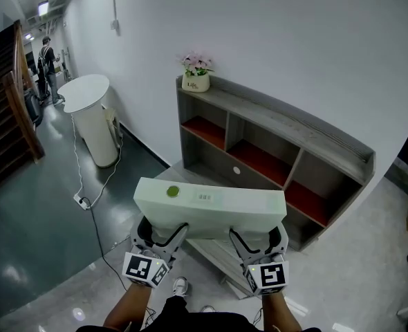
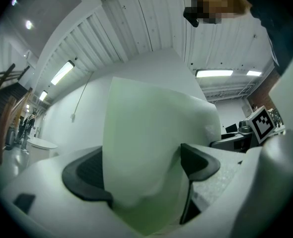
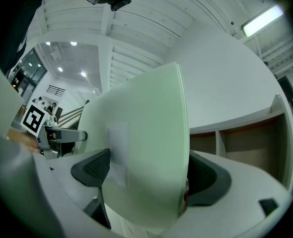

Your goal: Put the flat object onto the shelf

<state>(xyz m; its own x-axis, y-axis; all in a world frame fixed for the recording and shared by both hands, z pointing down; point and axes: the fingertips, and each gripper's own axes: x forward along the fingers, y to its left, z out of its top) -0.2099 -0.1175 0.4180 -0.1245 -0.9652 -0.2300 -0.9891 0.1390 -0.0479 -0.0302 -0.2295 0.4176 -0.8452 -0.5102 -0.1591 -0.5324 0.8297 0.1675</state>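
Pale green, the flat object point(image 1: 211, 209) is held in the air by its near edge, with the left gripper point(image 1: 164, 234) and right gripper point(image 1: 258, 239) both clamped on it. Beyond it stands the grey shelf point(image 1: 308, 138), with a flower pot point(image 1: 196, 81) on top.

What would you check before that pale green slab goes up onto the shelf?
1. Left tongs shut on the green slab: ok.
2. Right tongs shut on it: ok.
3. Slab held about level between the two: ok.
4. Shelf top bare apart from the flower pot at one end: ok.
5. Slab fits a compartment, if that is the target: cannot tell.
6. Floor ahead free of obstacles: cannot tell. The slab hides part of it, and a power strip with its cable lies off to the side.
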